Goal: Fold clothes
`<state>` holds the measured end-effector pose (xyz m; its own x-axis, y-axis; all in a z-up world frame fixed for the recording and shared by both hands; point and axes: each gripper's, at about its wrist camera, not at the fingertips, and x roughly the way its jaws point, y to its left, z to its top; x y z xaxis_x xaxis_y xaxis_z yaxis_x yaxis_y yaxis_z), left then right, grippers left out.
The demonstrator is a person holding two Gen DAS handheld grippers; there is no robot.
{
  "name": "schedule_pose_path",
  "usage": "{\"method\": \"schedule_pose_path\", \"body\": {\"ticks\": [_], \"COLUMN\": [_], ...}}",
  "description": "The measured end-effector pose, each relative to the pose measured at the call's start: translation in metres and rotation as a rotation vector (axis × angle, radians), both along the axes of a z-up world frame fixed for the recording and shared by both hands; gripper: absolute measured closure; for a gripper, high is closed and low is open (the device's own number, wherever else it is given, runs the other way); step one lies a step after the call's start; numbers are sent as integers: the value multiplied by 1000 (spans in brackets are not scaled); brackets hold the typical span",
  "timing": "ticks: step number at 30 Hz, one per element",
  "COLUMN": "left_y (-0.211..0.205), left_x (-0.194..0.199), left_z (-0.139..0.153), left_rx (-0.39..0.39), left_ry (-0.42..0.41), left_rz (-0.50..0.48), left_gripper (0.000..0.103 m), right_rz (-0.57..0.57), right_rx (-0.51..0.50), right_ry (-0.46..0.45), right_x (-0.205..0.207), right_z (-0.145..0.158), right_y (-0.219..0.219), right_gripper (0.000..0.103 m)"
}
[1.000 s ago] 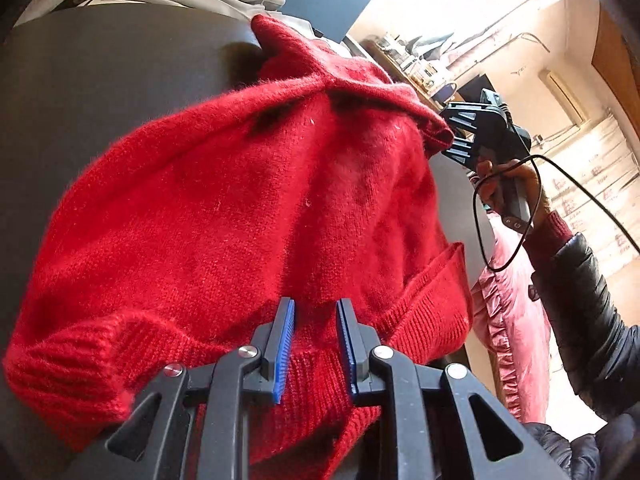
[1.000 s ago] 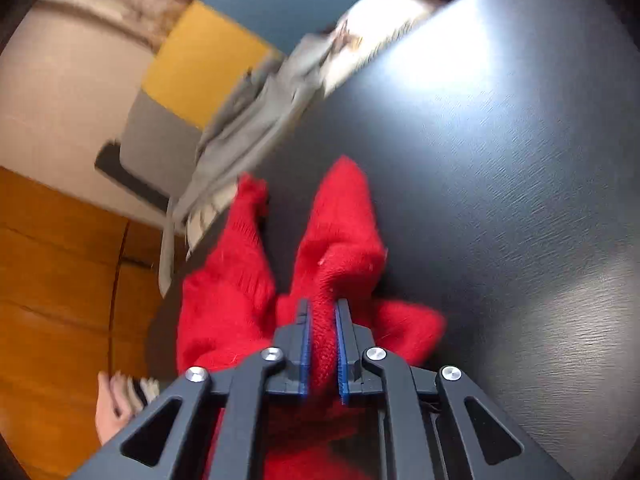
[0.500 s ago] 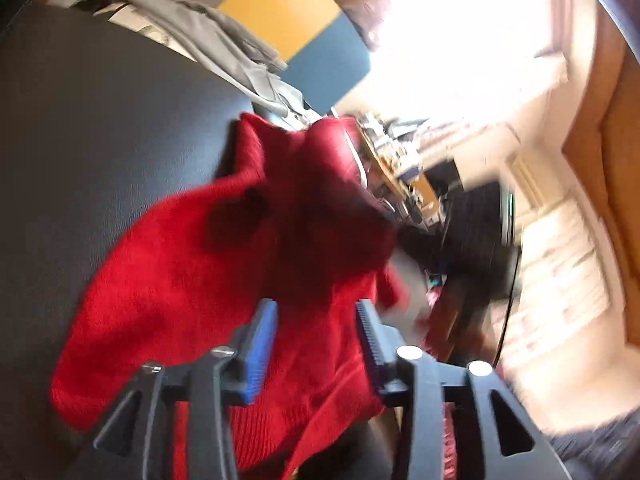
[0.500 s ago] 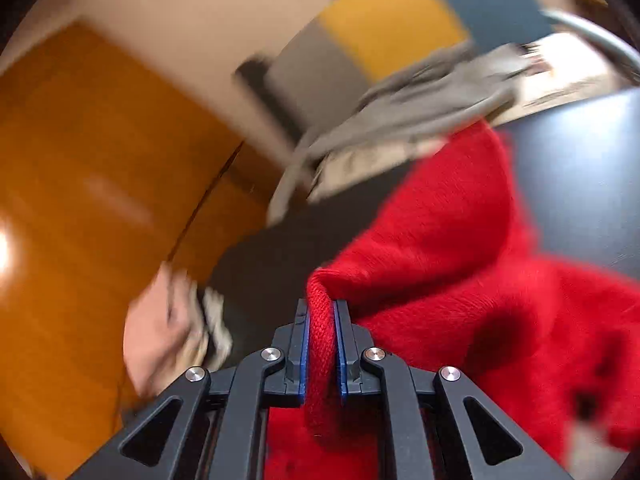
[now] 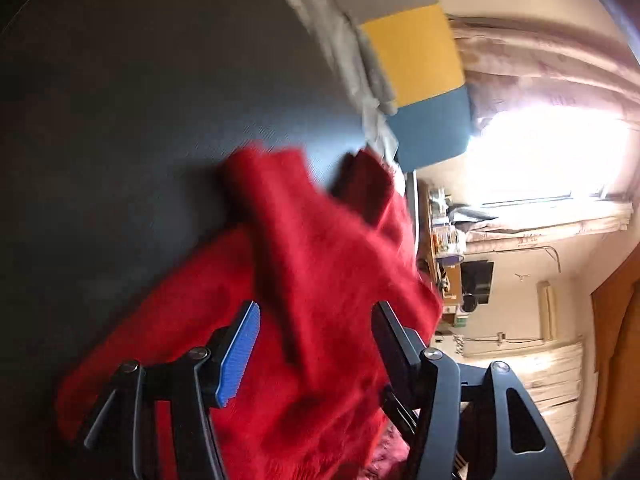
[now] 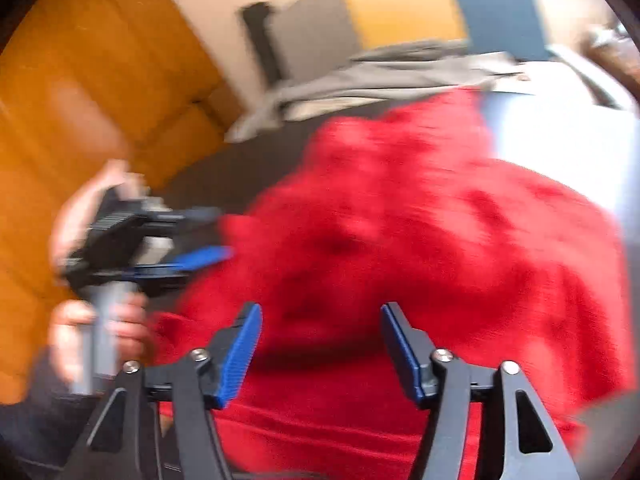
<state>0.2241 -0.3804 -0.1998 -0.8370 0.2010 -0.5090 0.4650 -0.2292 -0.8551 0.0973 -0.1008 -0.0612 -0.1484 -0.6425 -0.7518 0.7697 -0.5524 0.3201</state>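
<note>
A fuzzy red knitted sweater lies bunched on the dark table, one sleeve folded across its body. My left gripper hovers over its near edge, jaws wide apart, holding nothing. In the right wrist view the same sweater fills the middle, blurred by motion. My right gripper stands open above it, nothing between its blue pads. The left gripper shows at the left of that view, held by a hand, its blue pad at the sweater's edge.
A grey garment is draped over a chair with grey, yellow and blue panels at the table's far edge. An orange sofa stands behind the left hand. A bright window and shelves lie beyond the table.
My right gripper let go of the red fold it was shut on and now stands open. My left gripper opened wider and swung around; the sweater dropped back onto the table.
</note>
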Motion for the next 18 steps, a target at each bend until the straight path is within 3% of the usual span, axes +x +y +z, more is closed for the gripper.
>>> {"method": "schedule_pose_path", "body": {"ticks": [4, 6, 7, 10, 13, 14, 17, 18], "left_y": [5, 8, 9, 13, 17, 17, 16, 9], "left_x": [-8, -12, -14, -20, -26, -32, -47, -38], "left_z": [-6, -8, -10, -14, -18, -17, -8, 3], "left_rx": [14, 22, 25, 36, 47, 52, 47, 16], "left_ry": [-15, -22, -25, -36, -47, -41, -20, 10], "left_rz": [-13, -19, -23, -32, -43, -61, -90, -50], "left_gripper": [43, 39, 37, 36, 38, 44, 96, 96], "right_rz": [-62, -45, -32, 22, 66, 76, 90, 90], "right_rx": [72, 39, 32, 79, 147, 157, 167, 164], "right_ry": [-21, -3, 10, 83, 191, 215, 245, 238], "right_x": [-12, -9, -7, 5, 22, 24, 27, 27], "right_z": [-30, -33, -35, -37, -40, -41, -42, -41], "right_y": [17, 18, 16, 3, -6, -7, -6, -5], "right_gripper": [35, 24, 12, 0, 0, 0, 0, 0]}}
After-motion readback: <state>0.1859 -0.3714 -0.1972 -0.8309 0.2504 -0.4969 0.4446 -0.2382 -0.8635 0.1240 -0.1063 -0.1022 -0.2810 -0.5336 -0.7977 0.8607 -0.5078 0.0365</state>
